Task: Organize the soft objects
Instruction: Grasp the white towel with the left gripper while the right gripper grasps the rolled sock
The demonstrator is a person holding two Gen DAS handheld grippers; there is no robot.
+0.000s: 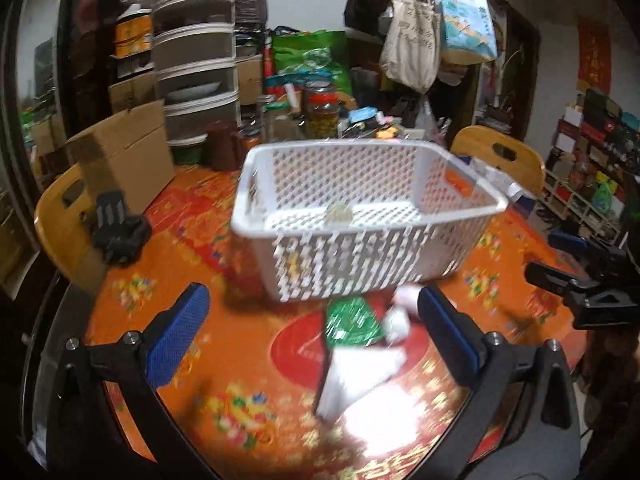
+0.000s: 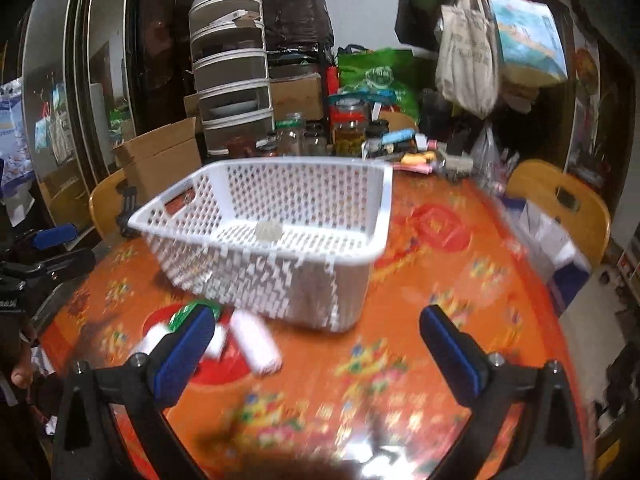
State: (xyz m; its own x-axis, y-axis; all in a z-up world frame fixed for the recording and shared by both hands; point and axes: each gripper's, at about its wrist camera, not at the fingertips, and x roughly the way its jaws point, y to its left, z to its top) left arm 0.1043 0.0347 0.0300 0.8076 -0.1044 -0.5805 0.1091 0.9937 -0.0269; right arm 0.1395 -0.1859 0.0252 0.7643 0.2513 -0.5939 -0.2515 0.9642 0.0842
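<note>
Left wrist: the left hand-held gripper [image 1: 314, 340] gapes wide, empty; the green-and-white soft packet [image 1: 354, 354] lies between its fingers, toward three o'clock, on the counter [image 1: 192, 240], the white basket [image 1: 360, 216] at twelve.

Right wrist: the right hand-held gripper [image 2: 318, 354] is spread wide, empty; the packet [image 2: 240, 340] sits at nine o'clock beside its left finger.

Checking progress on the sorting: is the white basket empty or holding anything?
Empty: through the white basket its perforated floor shows bare except a round sticker.

White perforated basket [image 1: 360, 216], orange floral tablecloth [image 1: 180, 248]
</note>
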